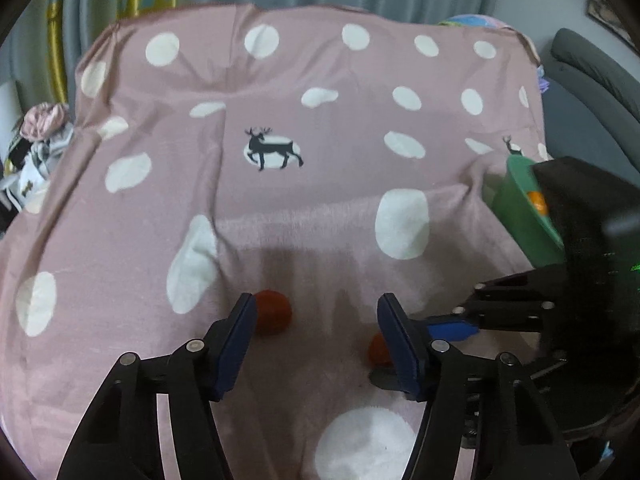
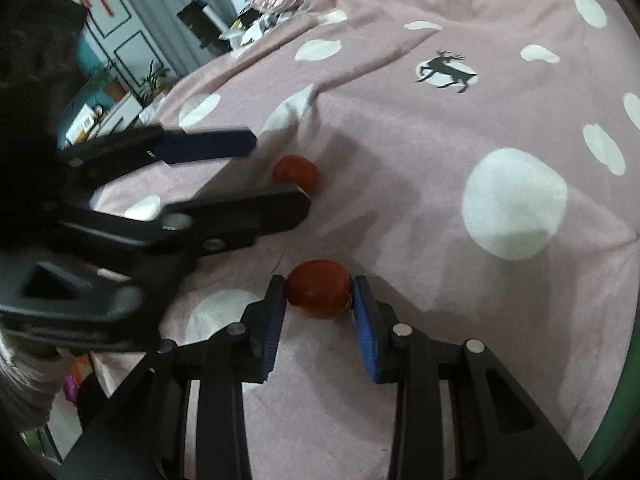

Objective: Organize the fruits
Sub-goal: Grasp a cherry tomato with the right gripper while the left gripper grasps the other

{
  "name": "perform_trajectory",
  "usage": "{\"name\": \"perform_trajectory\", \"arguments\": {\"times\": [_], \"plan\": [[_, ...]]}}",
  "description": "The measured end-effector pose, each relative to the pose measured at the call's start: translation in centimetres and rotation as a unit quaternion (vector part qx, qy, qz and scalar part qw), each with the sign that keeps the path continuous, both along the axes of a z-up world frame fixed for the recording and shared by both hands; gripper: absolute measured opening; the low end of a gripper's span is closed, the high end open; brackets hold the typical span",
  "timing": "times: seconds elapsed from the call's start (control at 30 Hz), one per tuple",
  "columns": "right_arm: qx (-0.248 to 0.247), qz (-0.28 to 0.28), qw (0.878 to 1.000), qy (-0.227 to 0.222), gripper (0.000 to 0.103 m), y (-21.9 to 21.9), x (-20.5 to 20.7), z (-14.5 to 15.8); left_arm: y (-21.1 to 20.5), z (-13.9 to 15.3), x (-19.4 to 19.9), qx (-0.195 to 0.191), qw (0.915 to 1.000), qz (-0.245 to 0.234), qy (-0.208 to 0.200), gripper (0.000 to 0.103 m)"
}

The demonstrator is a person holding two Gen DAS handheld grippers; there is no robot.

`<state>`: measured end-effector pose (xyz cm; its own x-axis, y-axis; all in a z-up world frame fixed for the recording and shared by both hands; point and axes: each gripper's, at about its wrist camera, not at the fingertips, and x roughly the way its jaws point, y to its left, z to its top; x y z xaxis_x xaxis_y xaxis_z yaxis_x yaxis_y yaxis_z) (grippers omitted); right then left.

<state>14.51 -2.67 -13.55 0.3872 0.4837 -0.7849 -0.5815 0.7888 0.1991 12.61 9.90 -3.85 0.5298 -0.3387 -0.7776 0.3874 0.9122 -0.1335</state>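
Two red fruits lie on a pink polka-dot blanket (image 1: 320, 208). In the right wrist view my right gripper (image 2: 319, 300) is shut on the nearer red fruit (image 2: 318, 288), its blue pads touching both sides. The second red fruit (image 2: 298, 172) lies further off, beside my left gripper (image 2: 280, 172), which is open. In the left wrist view the left gripper (image 1: 316, 320) is open and empty, with one red fruit (image 1: 274, 312) by its left finger and the held fruit (image 1: 378, 350) partly hidden behind its right finger. A green bowl (image 1: 520, 208) holds an orange fruit (image 1: 537, 201).
The blanket (image 2: 440, 140) covers a bed and has folds. The green bowl stands at the right, partly hidden by the right gripper's body (image 1: 580, 240). Clothes (image 1: 36, 140) lie at the bed's left edge. A dark chair (image 1: 592, 80) stands at the far right.
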Motion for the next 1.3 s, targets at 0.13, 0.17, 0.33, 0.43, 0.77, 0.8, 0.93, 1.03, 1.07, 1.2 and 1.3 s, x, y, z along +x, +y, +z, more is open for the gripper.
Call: {"name": "perform_trajectory", "arguments": {"times": [0.13,0.17,0.33,0.43,0.77,0.8,0.93,1.03,1.07,1.2,1.3], "plan": [[0.018,-0.004,1.000,0.013,0.035,-1.0,0.0,-0.1,-0.7,-1.0,1.0,0.044,0.9989,0.014,0.010,0.061],[0.019,-0.004,1.000,0.013,0.035,-1.1,0.0,-0.1,-0.8,-1.3,1.3,0.050,0.9985,0.017,0.016,0.061],[0.028,-0.001,0.999,0.019,0.035,-1.3,0.1,-0.3,-0.8,-2.2,2.0,0.068,0.9970,0.027,0.027,0.058],[0.034,-0.001,0.999,0.023,0.035,-1.6,0.2,-0.3,-1.0,-3.0,2.3,0.083,0.9952,0.027,0.046,0.040],[0.040,-0.002,0.999,0.025,0.035,-2.3,0.6,-0.5,-1.3,-3.3,3.3,0.087,0.9939,0.021,0.064,0.031],[0.040,-0.003,0.999,0.025,0.035,-2.4,0.6,-0.5,-1.4,-3.3,3.4,0.089,0.9937,0.020,0.065,0.031],[0.044,-0.005,0.999,0.028,0.035,-2.6,0.6,-0.5,-1.5,-3.3,3.4,0.091,0.9934,0.022,0.066,0.031],[0.044,-0.005,0.999,0.028,0.034,-2.6,0.6,-0.5,-1.7,-3.3,3.3,0.095,0.9930,0.021,0.066,0.031],[0.044,-0.006,0.999,0.028,0.034,-2.7,0.6,-0.5,-1.8,-3.2,3.3,0.098,0.9928,0.021,0.065,0.031],[0.048,-0.014,0.998,0.023,0.034,-3.0,0.5,-0.3,-2.2,-3.2,2.9,0.109,0.9922,0.017,0.058,0.030],[0.052,-0.016,0.998,0.021,0.034,-3.3,0.1,0.1,-2.4,-3.1,2.3,0.113,0.9920,0.016,0.054,0.030]]}}
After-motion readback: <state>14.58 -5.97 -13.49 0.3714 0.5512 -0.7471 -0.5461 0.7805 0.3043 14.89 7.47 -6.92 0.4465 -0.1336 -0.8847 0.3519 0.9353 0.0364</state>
